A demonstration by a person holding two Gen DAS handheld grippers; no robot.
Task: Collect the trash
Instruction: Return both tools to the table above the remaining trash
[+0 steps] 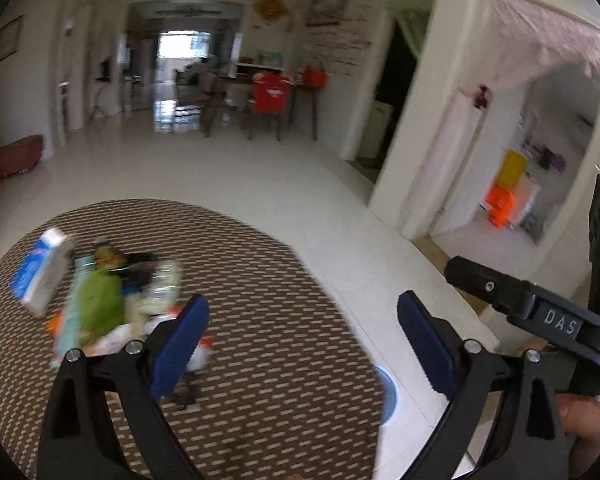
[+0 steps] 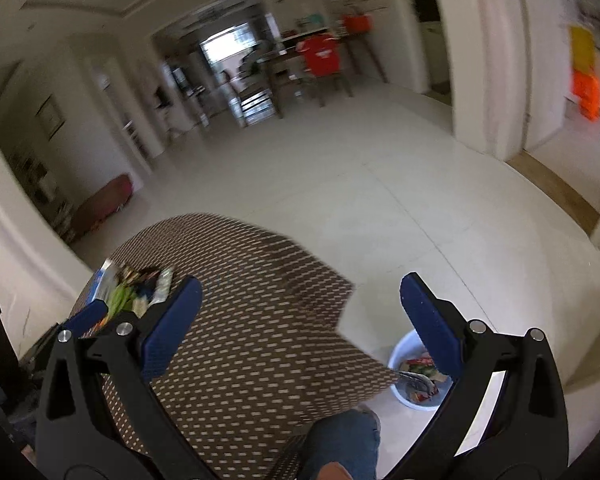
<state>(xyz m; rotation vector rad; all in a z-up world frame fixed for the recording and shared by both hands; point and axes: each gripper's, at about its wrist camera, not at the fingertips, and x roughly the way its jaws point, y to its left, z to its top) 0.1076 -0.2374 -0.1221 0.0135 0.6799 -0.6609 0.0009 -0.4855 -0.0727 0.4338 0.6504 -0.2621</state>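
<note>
Both hand-held grippers, left [image 1: 302,344] and right [image 2: 300,322], spread wide, grasping nothing. Trash pile [image 1: 104,300] heaped on worktop [image 1: 268,320]; basin [image 2: 410,376] on floor below, likely the collection point.

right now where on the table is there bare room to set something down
The woven tablecloth lies bare across its middle and right side, from the trash pile to the edge above the white bin. The far left corner is crowded with wrappers and a blue carton. Both jaws stand open and empty.
</note>
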